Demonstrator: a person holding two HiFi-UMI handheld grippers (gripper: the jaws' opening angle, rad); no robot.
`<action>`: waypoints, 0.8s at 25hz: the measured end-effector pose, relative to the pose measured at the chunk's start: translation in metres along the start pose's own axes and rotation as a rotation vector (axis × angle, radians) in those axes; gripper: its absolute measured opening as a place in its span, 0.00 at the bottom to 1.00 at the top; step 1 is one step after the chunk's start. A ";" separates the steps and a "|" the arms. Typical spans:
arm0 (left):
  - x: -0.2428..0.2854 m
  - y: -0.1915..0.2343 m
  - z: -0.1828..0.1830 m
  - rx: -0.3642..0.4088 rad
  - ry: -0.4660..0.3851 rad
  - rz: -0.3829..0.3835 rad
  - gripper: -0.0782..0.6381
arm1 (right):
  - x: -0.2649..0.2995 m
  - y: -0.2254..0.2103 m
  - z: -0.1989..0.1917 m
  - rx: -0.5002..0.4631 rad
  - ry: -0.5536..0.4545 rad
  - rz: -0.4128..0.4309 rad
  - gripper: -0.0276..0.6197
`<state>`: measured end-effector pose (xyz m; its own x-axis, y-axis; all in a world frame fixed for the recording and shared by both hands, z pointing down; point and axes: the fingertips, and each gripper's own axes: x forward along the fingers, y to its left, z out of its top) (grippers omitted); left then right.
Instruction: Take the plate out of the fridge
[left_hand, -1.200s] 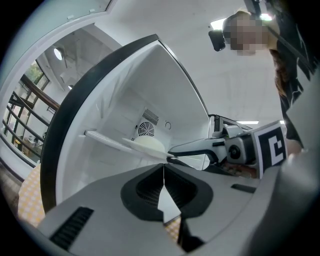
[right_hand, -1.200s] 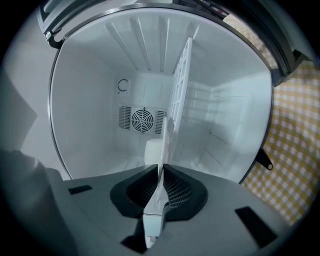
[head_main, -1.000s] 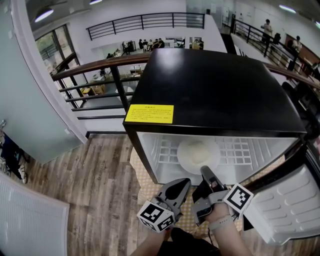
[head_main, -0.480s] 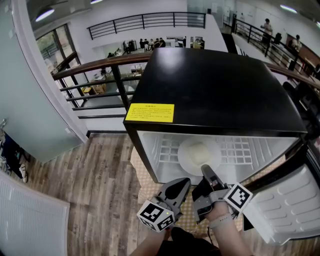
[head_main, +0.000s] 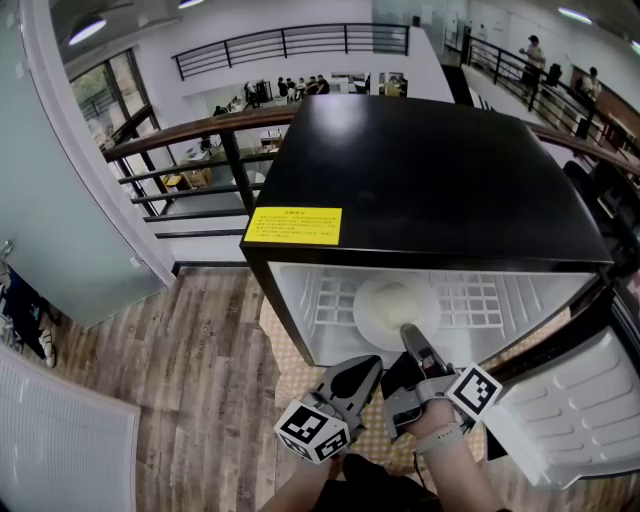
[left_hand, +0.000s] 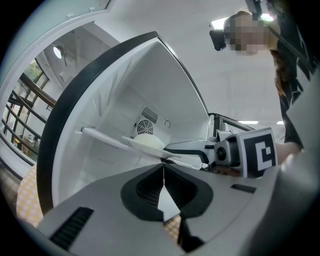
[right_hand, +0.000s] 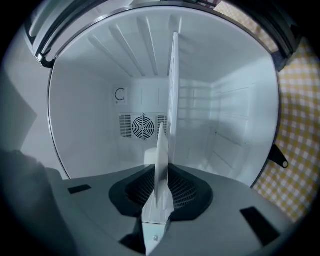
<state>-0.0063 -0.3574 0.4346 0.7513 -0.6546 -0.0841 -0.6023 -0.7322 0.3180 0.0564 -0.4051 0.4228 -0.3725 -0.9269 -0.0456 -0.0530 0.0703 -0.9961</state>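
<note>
A white plate (head_main: 392, 303) lies on the wire shelf (head_main: 470, 300) inside the open black fridge (head_main: 430, 170). My right gripper (head_main: 409, 335) reaches into the opening and is shut on the plate's near rim. In the right gripper view the plate (right_hand: 161, 145) runs edge-on between the closed jaws of that gripper (right_hand: 160, 174). My left gripper (head_main: 366, 364) hangs shut and empty just below the fridge opening, left of the right one. From the left gripper (left_hand: 163, 168) view, the plate (left_hand: 145, 143) and the right gripper (left_hand: 197, 148) on it show side-on.
The fridge door (head_main: 575, 405) stands swung open at the right. A yellow label (head_main: 294, 226) sits on the fridge top. A checked mat (head_main: 300, 385) and wooden floor (head_main: 190, 380) lie below. A dark railing (head_main: 190, 165) runs behind on the left.
</note>
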 end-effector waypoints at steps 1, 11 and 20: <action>0.000 0.000 0.000 0.000 0.000 0.001 0.12 | 0.000 0.000 0.000 0.007 -0.006 0.007 0.13; -0.005 0.002 -0.003 -0.008 0.004 0.014 0.12 | -0.002 -0.003 0.000 0.044 -0.031 0.043 0.13; -0.013 -0.002 -0.003 -0.003 -0.002 0.023 0.12 | -0.015 0.000 -0.005 0.018 -0.019 0.036 0.13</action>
<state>-0.0142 -0.3468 0.4375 0.7365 -0.6719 -0.0784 -0.6188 -0.7160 0.3232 0.0577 -0.3893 0.4243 -0.3562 -0.9308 -0.0822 -0.0235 0.0969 -0.9950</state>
